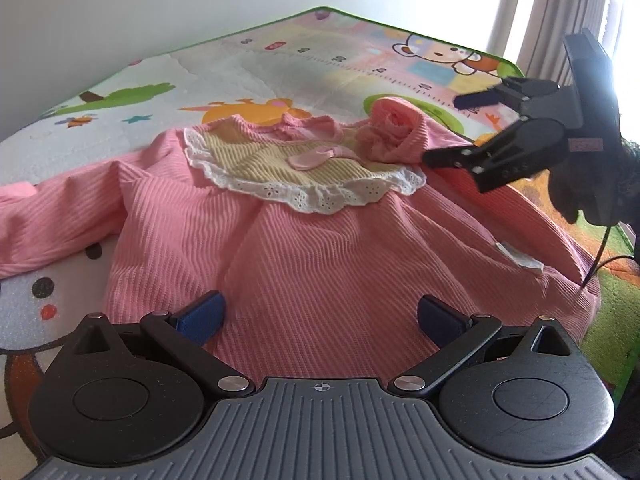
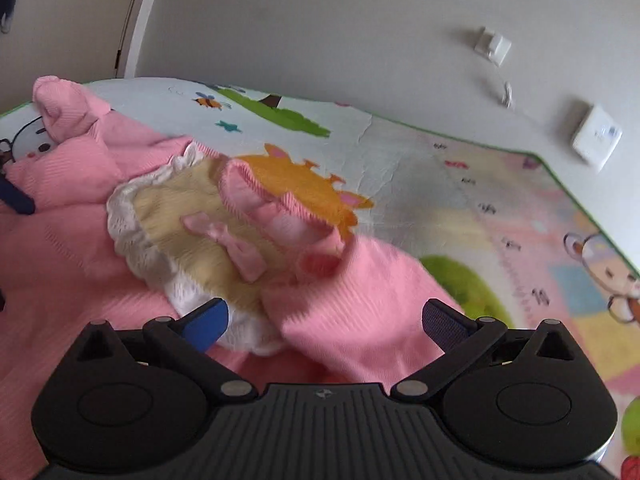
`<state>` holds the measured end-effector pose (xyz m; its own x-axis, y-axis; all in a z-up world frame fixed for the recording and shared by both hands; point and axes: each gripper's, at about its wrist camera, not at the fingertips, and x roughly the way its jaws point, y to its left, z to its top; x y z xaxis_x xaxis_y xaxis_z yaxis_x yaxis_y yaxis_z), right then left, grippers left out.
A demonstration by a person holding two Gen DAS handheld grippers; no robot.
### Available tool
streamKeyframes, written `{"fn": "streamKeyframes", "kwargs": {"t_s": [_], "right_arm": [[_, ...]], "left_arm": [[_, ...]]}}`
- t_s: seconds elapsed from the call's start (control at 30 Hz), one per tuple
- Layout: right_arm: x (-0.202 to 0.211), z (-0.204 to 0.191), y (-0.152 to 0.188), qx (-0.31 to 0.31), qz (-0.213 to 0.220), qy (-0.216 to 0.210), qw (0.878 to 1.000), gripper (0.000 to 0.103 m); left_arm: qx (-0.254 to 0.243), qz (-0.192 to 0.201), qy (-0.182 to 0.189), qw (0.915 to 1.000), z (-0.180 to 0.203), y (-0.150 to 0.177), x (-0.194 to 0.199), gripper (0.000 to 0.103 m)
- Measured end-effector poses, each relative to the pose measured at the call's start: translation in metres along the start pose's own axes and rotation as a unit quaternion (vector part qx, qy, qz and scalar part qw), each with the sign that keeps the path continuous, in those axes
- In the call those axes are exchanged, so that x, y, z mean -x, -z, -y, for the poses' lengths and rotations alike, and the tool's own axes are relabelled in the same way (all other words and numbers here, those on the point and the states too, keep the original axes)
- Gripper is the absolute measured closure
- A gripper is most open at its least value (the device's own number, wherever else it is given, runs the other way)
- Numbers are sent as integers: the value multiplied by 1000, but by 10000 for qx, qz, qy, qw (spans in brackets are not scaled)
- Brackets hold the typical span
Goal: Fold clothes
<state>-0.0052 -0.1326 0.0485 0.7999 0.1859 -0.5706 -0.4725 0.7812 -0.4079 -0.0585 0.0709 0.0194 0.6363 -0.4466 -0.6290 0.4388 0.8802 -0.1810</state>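
While left gripper gapes, only right-wrist view shows door frame.

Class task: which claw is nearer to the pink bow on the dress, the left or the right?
Right. The right claw hangs open just short of the bow, over the folded sleeve. The left claw sits open over the dress skirt, further from the bow.

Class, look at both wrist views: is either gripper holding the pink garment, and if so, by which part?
Nothing is held. The left gripper and right gripper are both open above the pink garment, gripping no part of it.
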Motion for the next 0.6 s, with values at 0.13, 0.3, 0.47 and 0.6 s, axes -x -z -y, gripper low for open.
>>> {"fn": "streamKeyframes", "kwargs": {"t_s": [0.13,0.3,0.47,0.6], "right_arm": [[-33,-14,-14,789,-279,576,9948,0],[-76,-2,-7,1243,-496,1944,9718,0],[-51,110,13,-708,-480,4230,9021,0],[11,197,50,-2962,-448,4285,8524,0]], "left_arm": [[-11,5,-7,10000,0,1,0,0],[-18,15,-9,10000,1,2,1,0],[-12,22,4,10000,0,2,1,0],[-6,26,8,10000,0,1,1,0]]}}
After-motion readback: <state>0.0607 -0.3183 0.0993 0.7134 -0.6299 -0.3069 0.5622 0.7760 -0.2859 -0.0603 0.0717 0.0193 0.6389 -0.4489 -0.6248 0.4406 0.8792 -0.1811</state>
